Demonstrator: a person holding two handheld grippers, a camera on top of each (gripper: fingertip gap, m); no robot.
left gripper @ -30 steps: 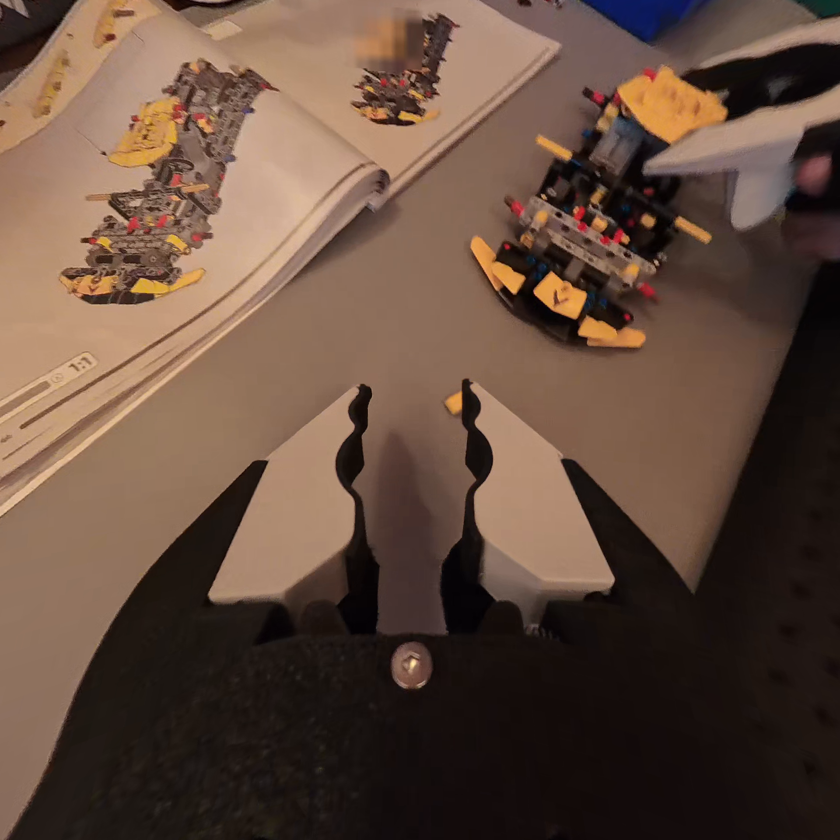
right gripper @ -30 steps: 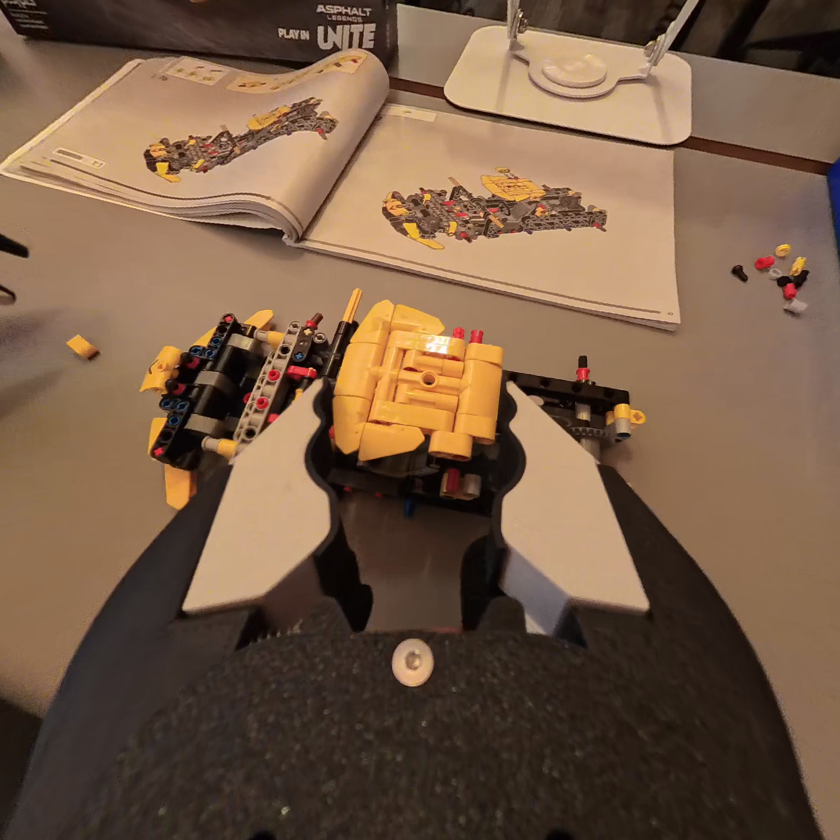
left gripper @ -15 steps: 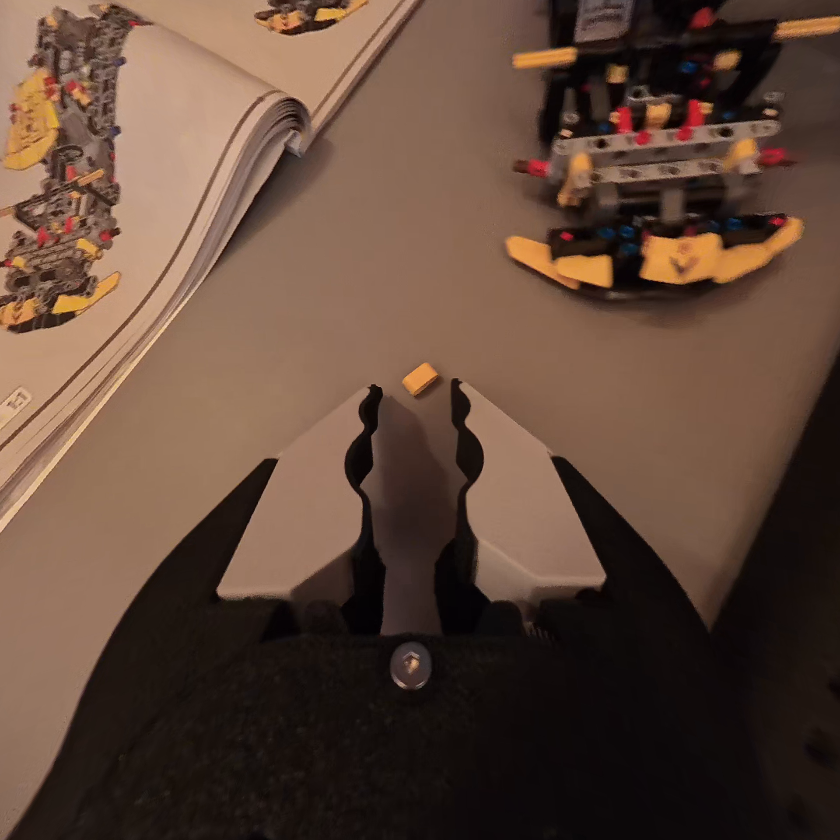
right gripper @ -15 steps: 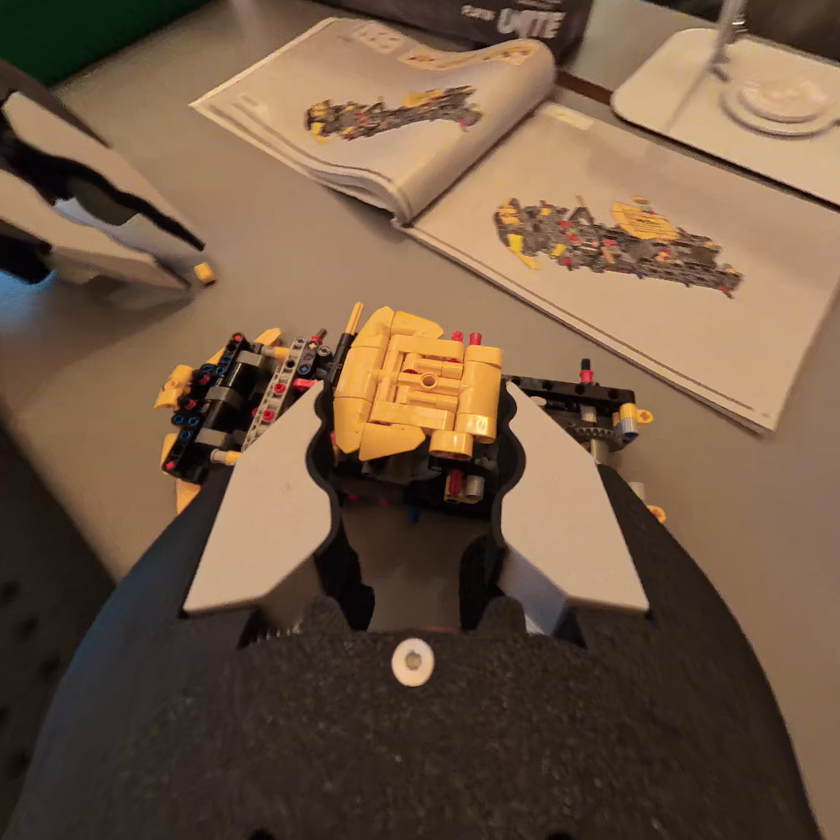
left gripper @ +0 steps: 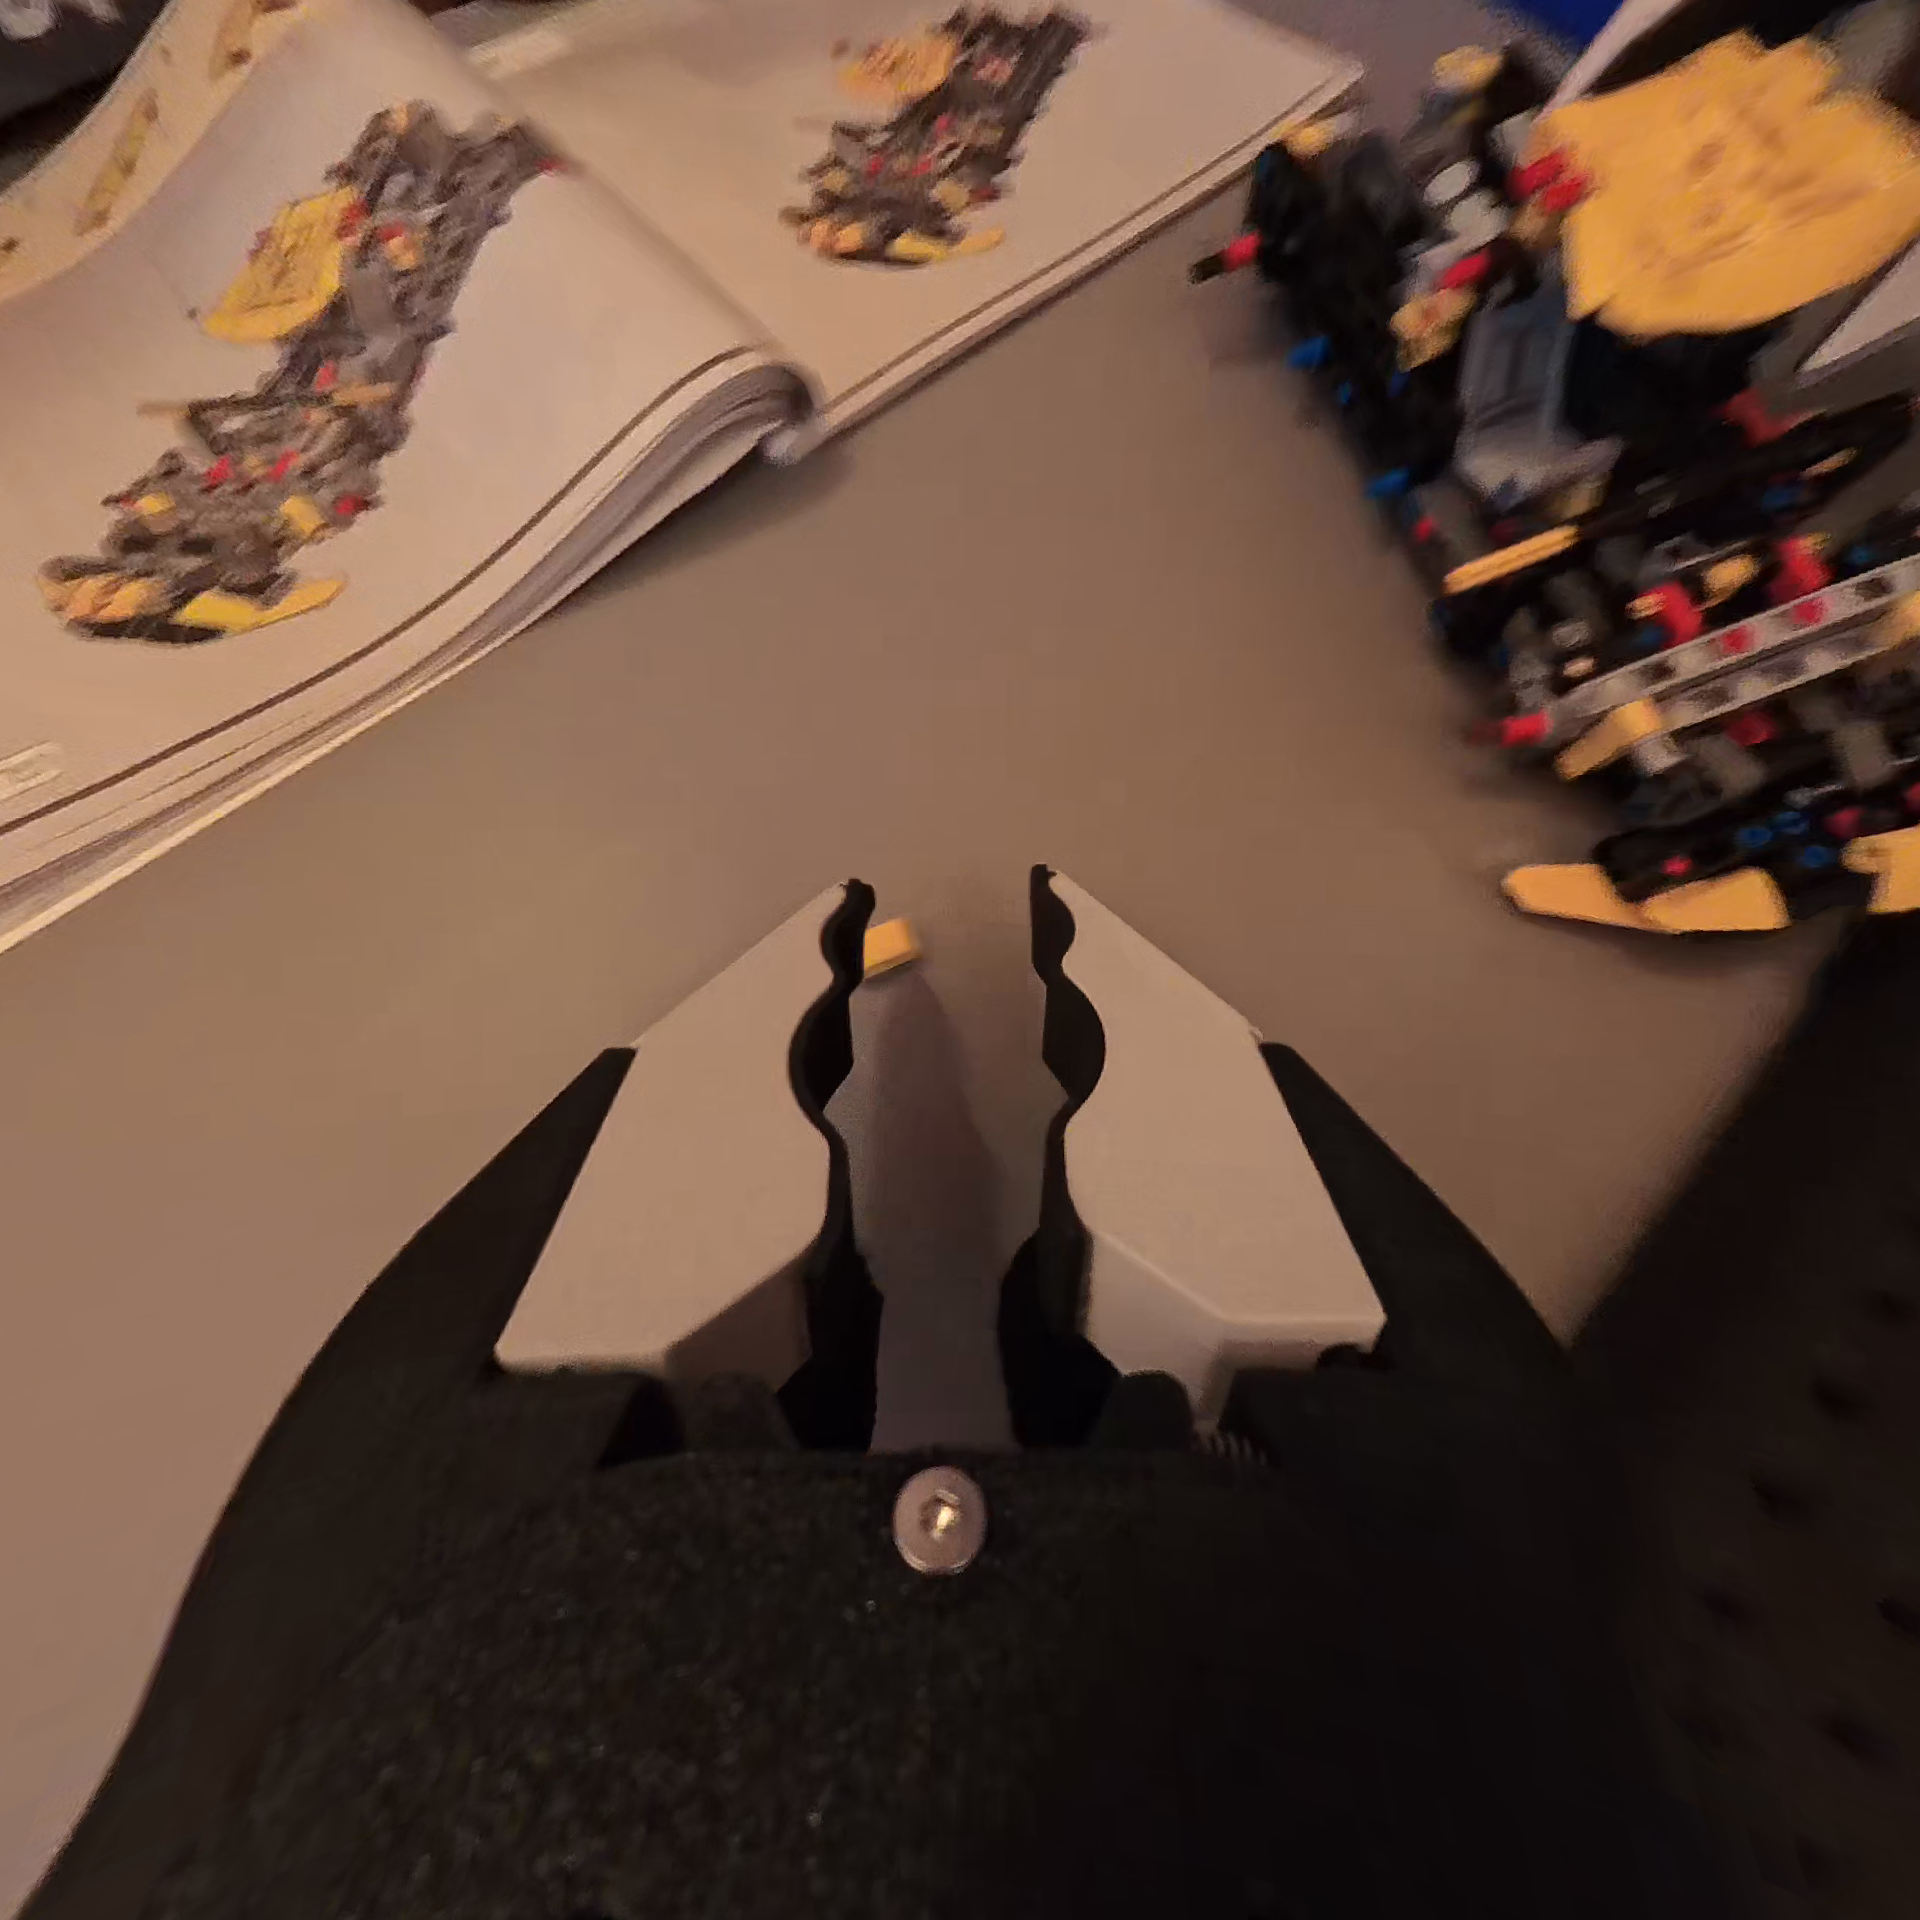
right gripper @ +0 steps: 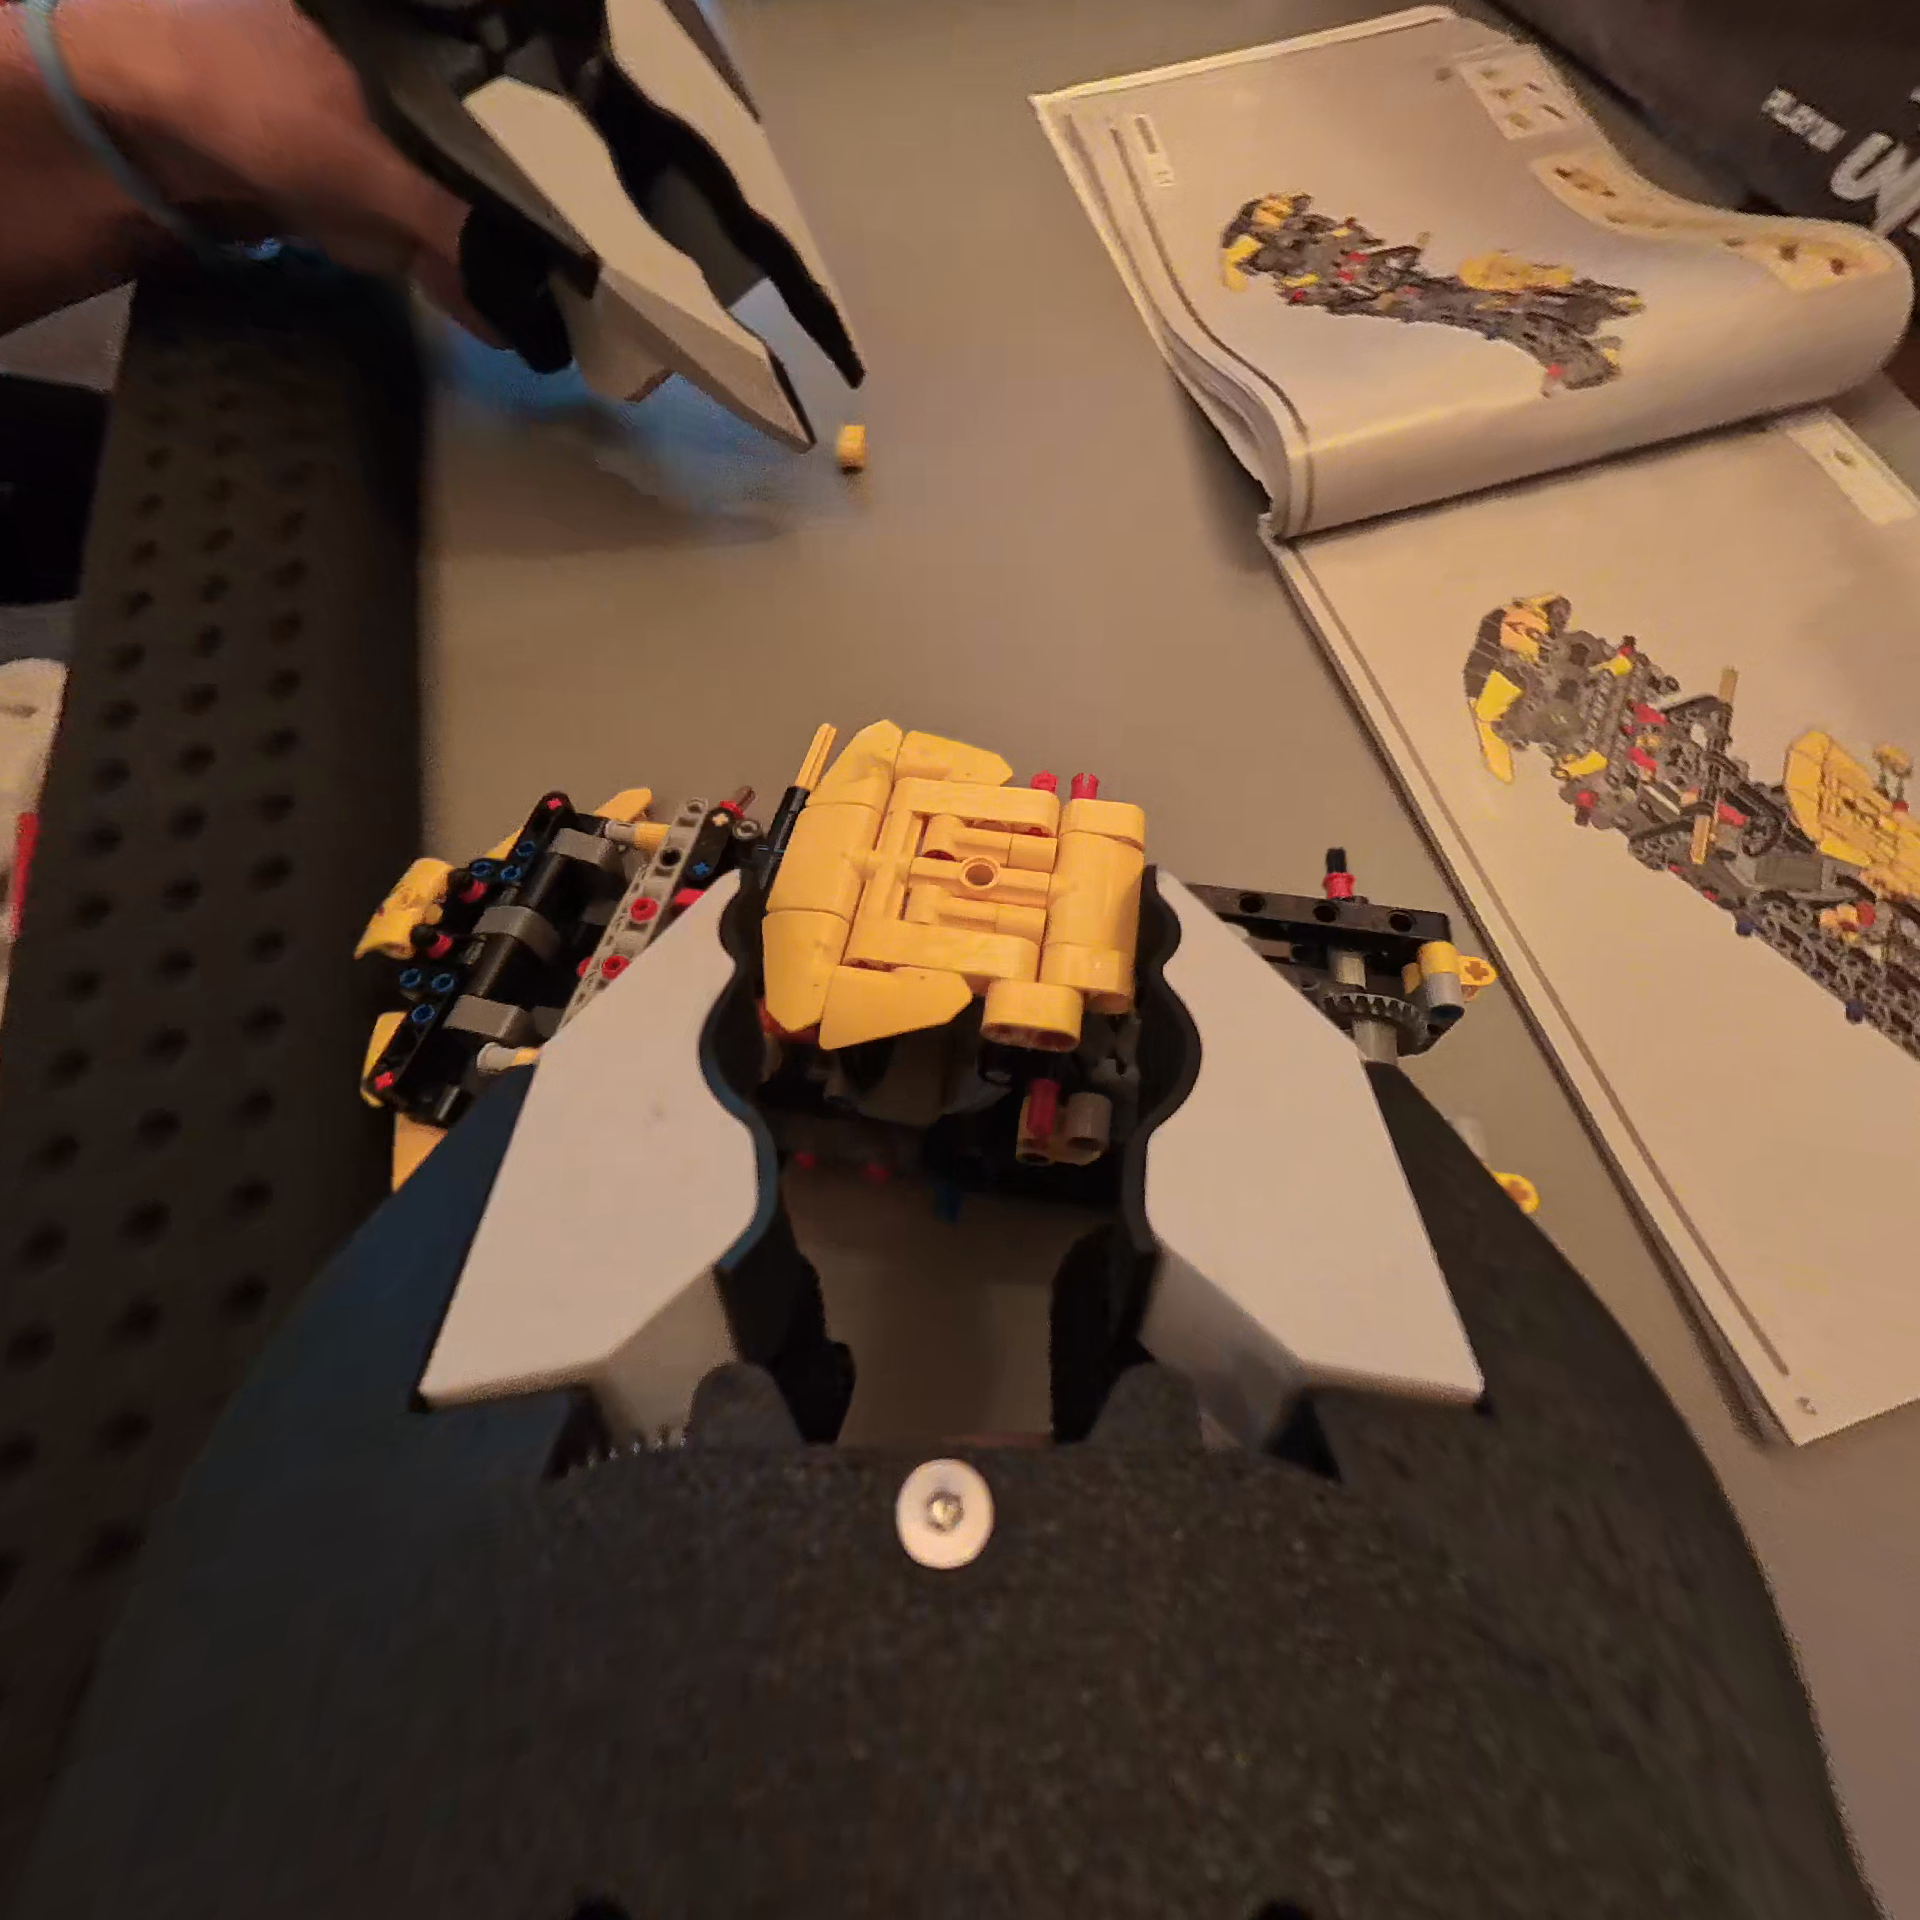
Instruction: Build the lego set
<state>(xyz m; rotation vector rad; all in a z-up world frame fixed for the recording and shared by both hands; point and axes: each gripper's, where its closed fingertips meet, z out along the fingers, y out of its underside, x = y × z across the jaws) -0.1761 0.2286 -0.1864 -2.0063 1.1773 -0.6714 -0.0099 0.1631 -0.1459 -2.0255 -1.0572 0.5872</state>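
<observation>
Right wrist view: right gripper (right gripper: 940,914) clamps half-built yellow-and-black lego car (right gripper: 935,914) on grey surface (right gripper: 1039,582), probably steadying it. Left gripper (left gripper: 948,896) fingers parted, empty, straddling small loose yellow lego piece (left gripper: 891,943), likely next pickup. Open instruction booklet (right gripper: 1558,416) beside for reference.

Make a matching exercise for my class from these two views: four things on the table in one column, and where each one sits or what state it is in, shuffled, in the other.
Things
1. small yellow brick
2. yellow-and-black car model
3. instruction booklet
4. left hand-held gripper

States
A. lying open on the table
B. clamped between the right hand-held gripper's fingers
C. open, tips lowered over a loose piece
D. loose on the grey table, beside one fingertip

Pairs: 1-D, 2-B, 3-A, 4-C
</observation>
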